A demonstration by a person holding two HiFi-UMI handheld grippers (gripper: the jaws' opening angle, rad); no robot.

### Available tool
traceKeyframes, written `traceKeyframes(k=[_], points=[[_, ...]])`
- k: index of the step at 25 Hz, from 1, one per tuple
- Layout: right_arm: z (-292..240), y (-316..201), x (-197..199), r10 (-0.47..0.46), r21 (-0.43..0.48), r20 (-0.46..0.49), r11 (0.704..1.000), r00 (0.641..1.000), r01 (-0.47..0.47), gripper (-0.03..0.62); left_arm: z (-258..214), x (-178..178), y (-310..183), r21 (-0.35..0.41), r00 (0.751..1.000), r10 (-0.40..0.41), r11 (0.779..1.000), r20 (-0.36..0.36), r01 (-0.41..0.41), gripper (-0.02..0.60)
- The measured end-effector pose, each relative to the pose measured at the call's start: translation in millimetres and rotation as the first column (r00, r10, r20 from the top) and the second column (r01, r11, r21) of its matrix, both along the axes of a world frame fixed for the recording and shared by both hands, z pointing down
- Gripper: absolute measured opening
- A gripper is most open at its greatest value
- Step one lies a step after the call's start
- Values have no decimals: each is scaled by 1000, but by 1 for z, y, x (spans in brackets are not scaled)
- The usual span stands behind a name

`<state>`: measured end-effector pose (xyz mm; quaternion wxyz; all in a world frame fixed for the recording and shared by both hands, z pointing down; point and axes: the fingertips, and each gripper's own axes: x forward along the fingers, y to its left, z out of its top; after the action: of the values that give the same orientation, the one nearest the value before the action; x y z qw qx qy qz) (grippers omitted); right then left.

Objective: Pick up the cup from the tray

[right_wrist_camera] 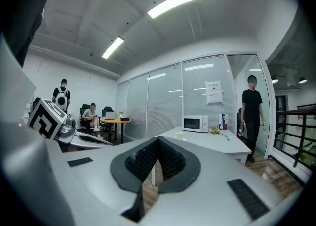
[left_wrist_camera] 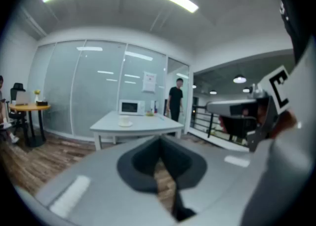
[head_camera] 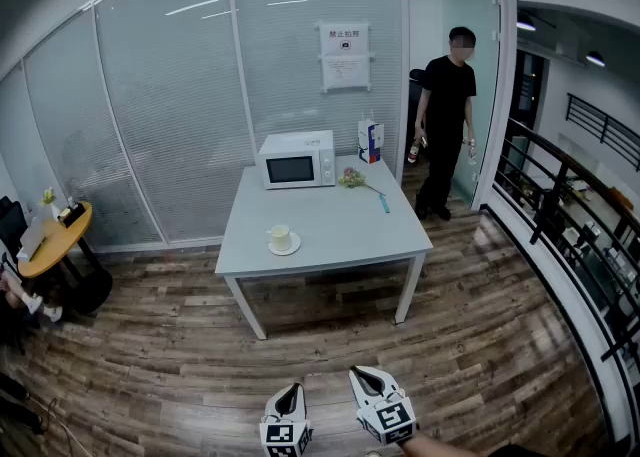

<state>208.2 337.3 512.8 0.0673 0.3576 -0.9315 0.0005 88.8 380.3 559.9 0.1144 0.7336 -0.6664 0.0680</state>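
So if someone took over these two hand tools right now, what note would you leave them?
Left tool: shut, empty.
Right tool: shut, empty.
Both are held low, well short of the table.
The cup sits on its small round tray near the table's near edge, left of middle, in front of the microwave.
Done: nothing yet.
Left: walk up, open a tool, grip the cup, lift it off the tray.

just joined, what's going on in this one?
Nothing is being handled yet. The person stands back from the table, with the left gripper and right gripper held low, jaws together and empty. The cup sits on a small plate near the table's front edge. A bystander in black stands by the doorway.
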Motion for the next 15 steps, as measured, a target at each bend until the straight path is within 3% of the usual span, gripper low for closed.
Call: traceKeyframes(k=[11,15], points=[[-7,2,-15,6,17,2,1000,1000,-6,3,1,-10,-2,23,1000,30,999,2,-30,5],[-14,7,-26,1,20,43,1000,999,-2,3,-6,-17,-3,45,998,59,997,0,-59,5]])
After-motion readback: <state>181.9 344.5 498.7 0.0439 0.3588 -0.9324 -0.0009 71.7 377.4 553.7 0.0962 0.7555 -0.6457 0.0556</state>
